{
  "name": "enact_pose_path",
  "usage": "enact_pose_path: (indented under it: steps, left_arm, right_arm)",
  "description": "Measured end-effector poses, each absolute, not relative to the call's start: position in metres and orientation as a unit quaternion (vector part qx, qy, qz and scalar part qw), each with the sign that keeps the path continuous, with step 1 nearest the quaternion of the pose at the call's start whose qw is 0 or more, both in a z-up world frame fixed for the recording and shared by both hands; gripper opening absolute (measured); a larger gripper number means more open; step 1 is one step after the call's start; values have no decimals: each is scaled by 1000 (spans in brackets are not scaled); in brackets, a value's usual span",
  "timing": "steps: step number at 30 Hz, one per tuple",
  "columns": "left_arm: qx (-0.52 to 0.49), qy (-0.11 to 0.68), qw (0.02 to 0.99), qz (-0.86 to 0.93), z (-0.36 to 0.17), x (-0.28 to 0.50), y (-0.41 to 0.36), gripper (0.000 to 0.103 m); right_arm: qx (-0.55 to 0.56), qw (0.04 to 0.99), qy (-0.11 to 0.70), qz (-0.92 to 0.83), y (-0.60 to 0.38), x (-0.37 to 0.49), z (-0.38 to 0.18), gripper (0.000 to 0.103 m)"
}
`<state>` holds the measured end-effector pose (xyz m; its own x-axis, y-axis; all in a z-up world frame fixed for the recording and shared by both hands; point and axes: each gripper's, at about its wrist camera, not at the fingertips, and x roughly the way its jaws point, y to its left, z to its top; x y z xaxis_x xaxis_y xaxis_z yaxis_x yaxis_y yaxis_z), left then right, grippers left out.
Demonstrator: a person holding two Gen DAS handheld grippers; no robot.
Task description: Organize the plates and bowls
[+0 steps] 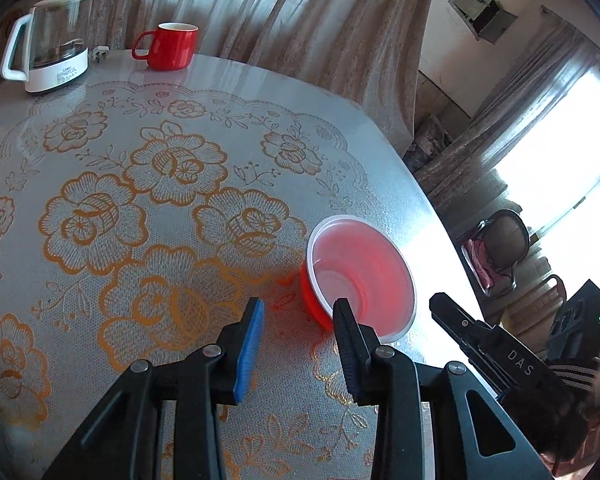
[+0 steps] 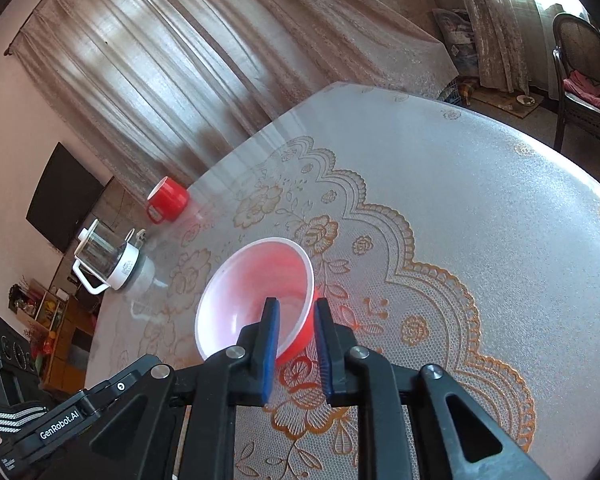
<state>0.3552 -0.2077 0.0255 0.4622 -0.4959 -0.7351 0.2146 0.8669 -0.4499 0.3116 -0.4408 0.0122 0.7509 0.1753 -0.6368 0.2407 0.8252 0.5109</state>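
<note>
A red bowl with a pale pink inside (image 1: 360, 276) sits on the table (image 1: 140, 184) with the floral cover, near its right edge. My left gripper (image 1: 298, 314) is open just in front of the bowl; its right finger (image 1: 346, 328) overlaps the bowl's near rim. In the right wrist view the same bowl (image 2: 256, 292) lies ahead. My right gripper (image 2: 296, 312) is open, its jaws straddling the bowl's near right rim, one finger (image 2: 270, 328) inside and one outside. The right gripper also shows in the left wrist view (image 1: 440, 300).
A red mug (image 1: 172, 46) and a glass kettle on a white base (image 1: 48, 44) stand at the table's far corner by the curtain; they also show in the right wrist view, mug (image 2: 168, 198) and kettle (image 2: 108, 260). A chair (image 2: 584, 76) stands beyond the table.
</note>
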Motion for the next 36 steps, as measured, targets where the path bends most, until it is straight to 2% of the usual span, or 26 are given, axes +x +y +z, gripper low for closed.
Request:
enact_pose_path:
  steps: [6,8,10,21,36]
  left_arm:
    - [-161,488,832,-210,14,372,-219,35]
    - [-157,499,825,-213,8,376,-224,19]
    - [-162,507,818,-220,3,378,-228,11]
    - [-178,501,820,-214,11,357,-208,8]
    - [-144,489,846,-159,19,308,-152,9]
  right_arm:
    - [293,882,367,-23,-441,326,6,17]
    - [292,879,377,-20,-440,330,1,14]
    - [289,878,382,-21,-437,332,-2,7]
    - [307,873,380,4,-431,320,-2,7]
    - [318,856,402,63,-383,296,-3,7]
